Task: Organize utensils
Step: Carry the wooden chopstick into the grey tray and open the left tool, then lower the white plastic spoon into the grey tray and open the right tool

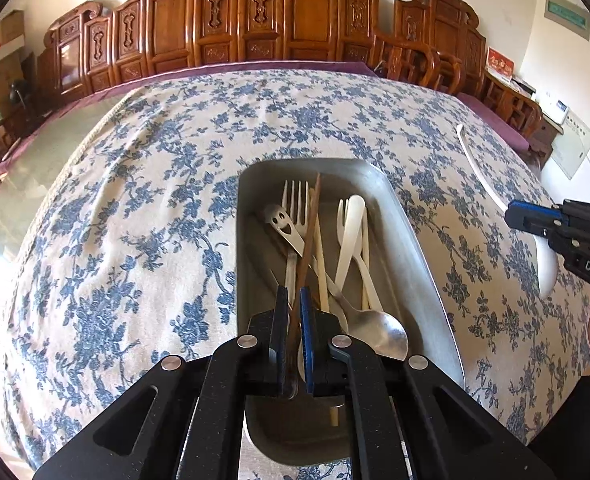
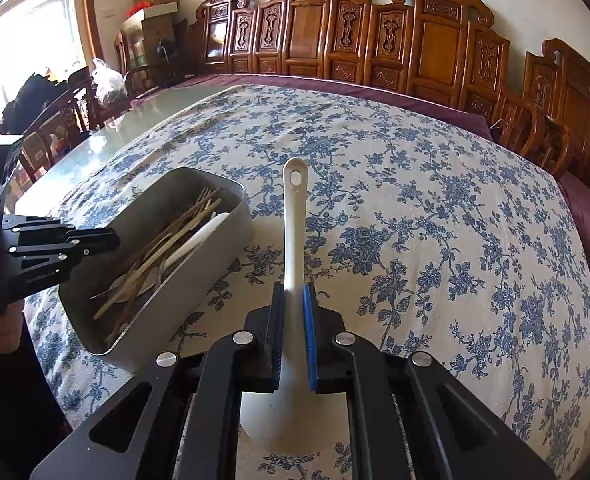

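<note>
White plastic ladle (image 2: 295, 224): clamped at the neck between the closed jaws of the right gripper (image 2: 293, 300); long axis runs straight away from the camera, the handle end with its hanging slot pointing toward the far carved chairs (image 2: 375, 40), the bowl nearest the gripper, above the blue-flowered tablecloth (image 2: 435, 208). Dark wooden chopstick (image 1: 309, 236): pinched between the closed jaws of the left gripper (image 1: 293, 304); its long axis follows the tray's length, far tip over the tray's far end. Metal tray (image 1: 407, 232), oblong, on the cloth just left of the ladle: contains a steel fork (image 1: 295, 204), a slotted smiley-face utensil (image 1: 281, 220), a steel spoon (image 1: 387, 332), white plastic cutlery (image 1: 351, 232) and pale chopsticks (image 2: 167, 240), lying mostly lengthwise.
</note>
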